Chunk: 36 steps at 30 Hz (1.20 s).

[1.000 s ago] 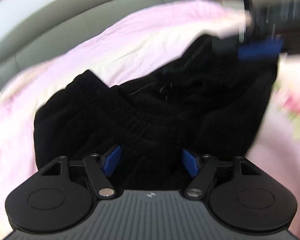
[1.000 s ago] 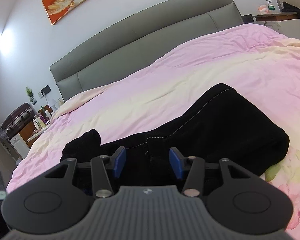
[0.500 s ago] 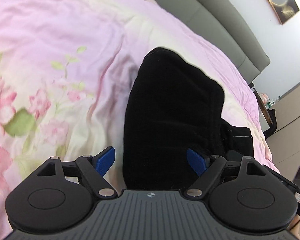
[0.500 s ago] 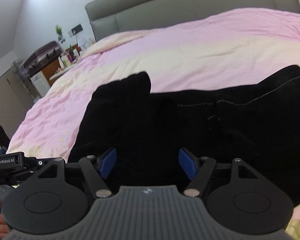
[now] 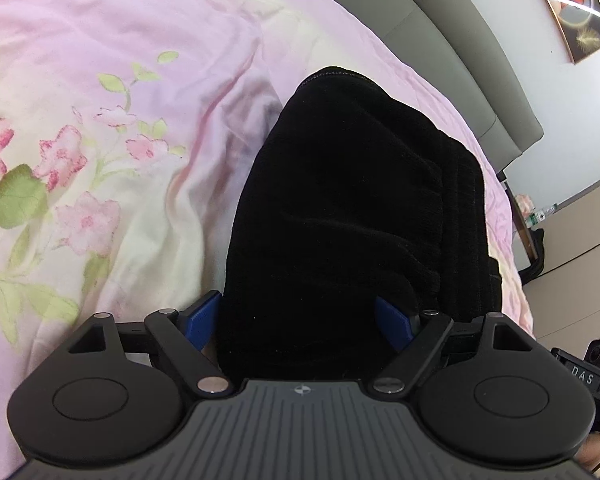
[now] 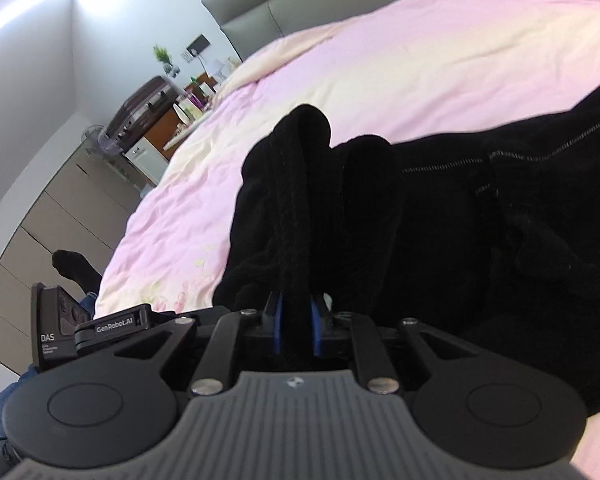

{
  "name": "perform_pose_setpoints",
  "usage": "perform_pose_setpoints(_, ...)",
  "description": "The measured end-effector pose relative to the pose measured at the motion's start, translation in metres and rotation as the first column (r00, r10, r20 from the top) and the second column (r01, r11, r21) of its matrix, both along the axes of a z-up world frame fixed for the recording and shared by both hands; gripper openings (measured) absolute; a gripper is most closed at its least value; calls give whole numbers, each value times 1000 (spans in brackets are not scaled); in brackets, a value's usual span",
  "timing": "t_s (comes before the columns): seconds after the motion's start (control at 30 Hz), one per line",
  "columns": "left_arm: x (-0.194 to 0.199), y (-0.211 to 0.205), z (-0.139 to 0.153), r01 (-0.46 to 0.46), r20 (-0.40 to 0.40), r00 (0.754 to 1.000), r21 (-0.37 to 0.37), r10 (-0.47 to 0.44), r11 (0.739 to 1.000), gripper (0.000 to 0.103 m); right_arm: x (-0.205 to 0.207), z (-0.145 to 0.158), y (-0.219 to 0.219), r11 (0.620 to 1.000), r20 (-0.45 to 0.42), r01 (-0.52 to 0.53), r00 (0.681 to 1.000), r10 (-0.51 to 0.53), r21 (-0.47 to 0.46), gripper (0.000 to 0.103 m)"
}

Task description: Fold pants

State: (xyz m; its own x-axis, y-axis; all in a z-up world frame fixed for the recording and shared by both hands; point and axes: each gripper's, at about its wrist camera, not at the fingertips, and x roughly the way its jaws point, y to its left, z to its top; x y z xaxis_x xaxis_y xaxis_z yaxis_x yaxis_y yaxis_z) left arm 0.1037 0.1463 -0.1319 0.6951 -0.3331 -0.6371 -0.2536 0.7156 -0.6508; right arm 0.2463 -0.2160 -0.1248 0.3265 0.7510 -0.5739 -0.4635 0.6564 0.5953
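Observation:
Black pants (image 5: 352, 216) lie bunched on a pink floral bed cover (image 5: 100, 128). My left gripper (image 5: 300, 320) is open, its blue pads on either side of the near end of the pants. My right gripper (image 6: 296, 326) is shut on a raised ridge of the pants' black fabric (image 6: 300, 200), which runs between its blue pads. The rest of the pants (image 6: 500, 208) spreads to the right in the right wrist view. The left gripper's body (image 6: 84, 328) shows at the left of that view.
A grey padded headboard (image 5: 460, 40) runs along the far side of the bed. A bedside table with a suitcase and clutter (image 6: 152, 108) stands beyond the bed's corner. A framed picture (image 5: 572, 12) hangs on the wall.
My right gripper has closed onto a fold of the pants; it was open half a second ago. My left gripper has swung round to the pants' end and stays open.

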Motion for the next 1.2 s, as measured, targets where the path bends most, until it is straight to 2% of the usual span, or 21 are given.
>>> perform_pose_setpoints(0.1,-1,-2,4,2,10,1000,19,-2,1000,93,1,-1,-4,999,6,39,999,-39,-4,10)
perform_pose_setpoints(0.2,-7,-1,16,-9,37,999,14,9,1000,83,-2,12,-16,992,51,123,991,-123,0,9)
perform_pose_setpoints(0.3,-8,-3,27,-9,76,997,31,7,999,84,-6,16,-35,981,40,189,981,-190,47,9)
perform_pose_setpoints(0.37,-2,-6,25,8,56,998,43,-10,999,86,-7,5,-36,979,29,202,979,-201,-18,11)
perform_pose_setpoints(0.43,7,-15,12,35,-1,999,67,-35,997,86,-5,-13,-28,973,22,203,979,-202,-111,14)
perform_pose_setpoints(0.47,10,-20,5,53,-30,998,74,-51,996,86,-6,-18,-27,968,28,212,977,-210,-133,21)
perform_pose_setpoints(0.53,5,-23,-3,40,-19,999,72,-38,997,85,-7,-11,-32,969,35,212,977,-209,-124,26)
perform_pose_setpoints(0.6,2,-19,-6,33,-10,999,42,-33,999,82,-10,5,-48,965,70,251,967,-246,-76,42)
perform_pose_setpoints(0.63,2,-17,-7,33,-12,999,26,-33,999,81,-11,13,-60,958,93,283,956,-278,-49,45)
perform_pose_setpoints(0.67,2,-16,-6,35,-14,999,22,-35,999,80,-12,20,-74,947,109,320,943,-315,-34,49)
perform_pose_setpoints(0.8,3,-20,-3,33,-19,999,42,-33,999,81,-9,36,-138,882,140,472,874,-464,-21,51)
perform_pose_setpoints(1.0,7,-21,-3,8,-45,999,34,-7,999,82,-17,24,-218,756,99,654,754,-649,-21,64)
perform_pose_setpoints(1.03,7,-20,-3,4,-49,999,28,-3,1000,83,-17,16,-227,726,76,687,726,-684,-34,64)
perform_pose_setpoints(1.1,8,-17,-5,-15,-53,998,-13,14,1000,84,-14,-5,-246,671,-39,740,670,-742,-56,66)
perform_pose_setpoints(1.2,6,-14,-11,-46,-63,997,-73,42,996,85,-3,-35,-266,641,-229,766,616,-754,-49,66)
